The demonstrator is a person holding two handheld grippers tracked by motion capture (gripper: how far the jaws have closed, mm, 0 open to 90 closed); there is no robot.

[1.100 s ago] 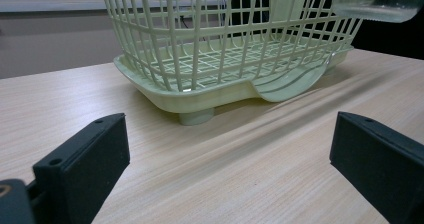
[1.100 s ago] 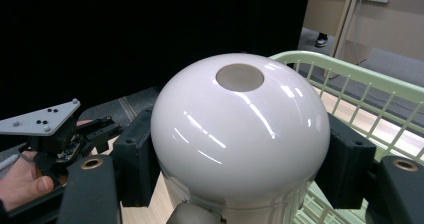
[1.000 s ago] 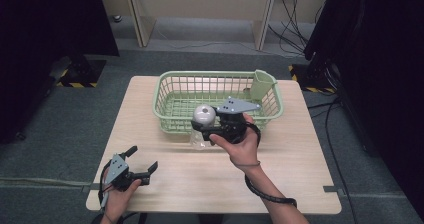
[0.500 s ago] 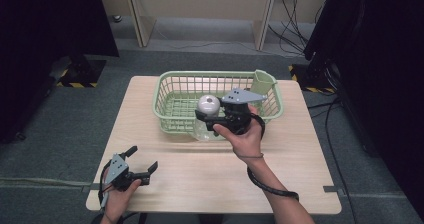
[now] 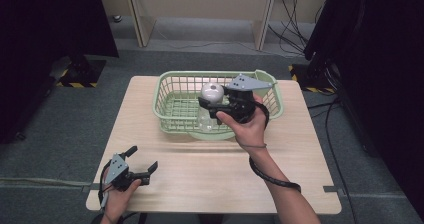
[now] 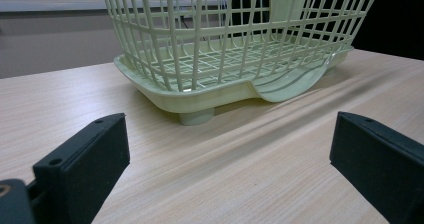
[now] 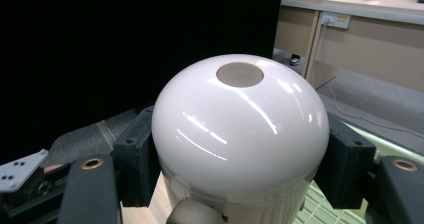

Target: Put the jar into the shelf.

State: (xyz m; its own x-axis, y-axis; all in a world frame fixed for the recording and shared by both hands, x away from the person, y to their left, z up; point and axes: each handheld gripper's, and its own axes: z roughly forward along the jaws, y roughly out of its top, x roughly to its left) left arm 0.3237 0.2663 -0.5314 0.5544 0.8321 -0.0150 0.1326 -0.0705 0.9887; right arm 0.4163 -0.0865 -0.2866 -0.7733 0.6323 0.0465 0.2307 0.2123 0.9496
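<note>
Right gripper [image 5: 209,104], closed on a white domed object [image 5: 212,92]; the jaws clamp its two flanks, as the right gripper view shows [image 7: 240,144]. The dome faces upward, a flat grey disc at its crown; its vertical axis stands roughly upright. Its lower part is cut off in the right gripper view, and in the high view appears as a clear body, hard to make out against the green basket [image 5: 170,115]. The object is held above the basket's interior, near its front wall. Left gripper [image 5: 144,163], jaws wide apart and holding nothing, at the bench's [image 5: 210,174] near left corner, aimed at the basket [image 6: 210,59], whose top is cut off there.
</note>
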